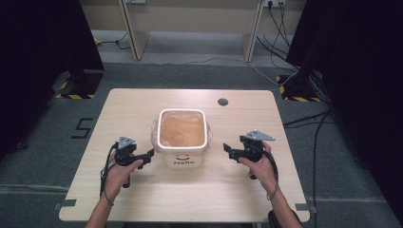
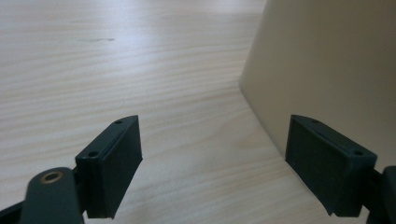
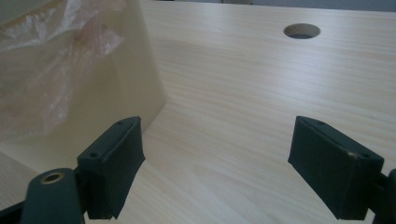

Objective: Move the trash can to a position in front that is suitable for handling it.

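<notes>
Bin [image 1: 183, 137] w/ plastic liner [image 3: 51, 70] stands between left gripper [image 1: 151, 155] & right gripper [image 1: 227, 150]; both jaws wide, empty. Bin base cut off in gripper views.

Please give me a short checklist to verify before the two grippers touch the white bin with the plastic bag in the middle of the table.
1. Left gripper open, nothing between its jaws: ok.
2. Right gripper open, nothing between its jaws: ok.
3. Bin upright on the table, one gripper at each side of it: ok.
4. Grippers apart from the bin wall, not pressing on it: ok, a gap shows on both sides.
5. Plastic bag folded over the rim all around: cannot tell; it hangs loose at the side in the right gripper view.
6. Cable hole away from the bin: ok.
</notes>
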Available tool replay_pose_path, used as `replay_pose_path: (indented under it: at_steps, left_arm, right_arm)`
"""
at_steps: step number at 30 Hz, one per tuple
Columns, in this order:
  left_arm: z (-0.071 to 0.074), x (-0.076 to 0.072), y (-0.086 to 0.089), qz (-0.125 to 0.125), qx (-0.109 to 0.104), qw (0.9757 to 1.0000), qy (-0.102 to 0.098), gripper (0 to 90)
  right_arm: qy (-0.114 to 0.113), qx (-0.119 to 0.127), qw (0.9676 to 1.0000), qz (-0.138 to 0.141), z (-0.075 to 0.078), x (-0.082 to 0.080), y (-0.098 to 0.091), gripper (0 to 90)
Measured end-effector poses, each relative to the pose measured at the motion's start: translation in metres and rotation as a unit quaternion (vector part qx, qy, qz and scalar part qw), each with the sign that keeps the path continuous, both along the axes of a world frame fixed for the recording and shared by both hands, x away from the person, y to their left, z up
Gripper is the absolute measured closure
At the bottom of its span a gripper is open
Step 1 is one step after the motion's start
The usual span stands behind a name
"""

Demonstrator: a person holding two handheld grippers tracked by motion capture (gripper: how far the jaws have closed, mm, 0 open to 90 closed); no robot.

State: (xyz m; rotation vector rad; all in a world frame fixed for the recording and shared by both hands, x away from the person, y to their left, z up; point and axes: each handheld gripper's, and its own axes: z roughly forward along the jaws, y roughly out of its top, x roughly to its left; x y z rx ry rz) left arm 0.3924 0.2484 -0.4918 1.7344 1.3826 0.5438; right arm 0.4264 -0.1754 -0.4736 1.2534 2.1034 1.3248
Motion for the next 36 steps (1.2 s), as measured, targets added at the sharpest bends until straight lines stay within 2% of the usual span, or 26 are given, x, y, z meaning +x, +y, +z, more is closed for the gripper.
replay_pose_path:
  at_steps: [8,12,18,22,25,27,33,36]
  left_arm:
    - [0.007,0.007,-0.008,-0.012,-0.006,0.9999,-0.005,18.2]
    - [0.007,0.012,-0.013,-0.015,-0.019,0.9997,-0.001,18.3]
    - [0.005,0.018,-0.021,-0.017,-0.018,0.9997,-0.004,18.4]
    - [0.002,0.017,-0.022,-0.016,-0.018,0.9997,0.003,20.2]
    - [0.002,0.015,-0.024,-0.014,-0.015,0.9998,0.002,21.0]
    - [0.003,0.014,-0.025,-0.013,-0.012,0.9998,0.001,21.9]
    - [0.007,0.012,-0.030,-0.024,-0.008,0.9996,0.008,30.9]
    - [0.006,0.008,-0.037,-0.033,-0.003,0.9995,-0.001,31.0]
  right_arm:
    - [-0.003,-0.005,0.9997,0.023,0.004,0.014,0.030,18.3]
    - [0.003,-0.002,0.9997,0.024,0.001,0.020,0.037,18.3]
    - [0.018,-0.002,0.9995,0.024,-0.005,0.028,0.043,18.3]
    - [0.027,0.003,0.9987,0.042,-0.011,0.031,0.050,18.3]
    - [0.031,0.006,0.9982,0.051,-0.015,0.030,0.053,20.7]
    - [0.032,-0.002,0.9982,0.051,-0.017,0.028,0.053,20.5]
    - [0.043,0.039,0.9962,0.065,-0.019,0.026,0.045,24.8]
    - [0.037,0.037,0.9963,0.069,-0.019,0.024,0.040,25.8]
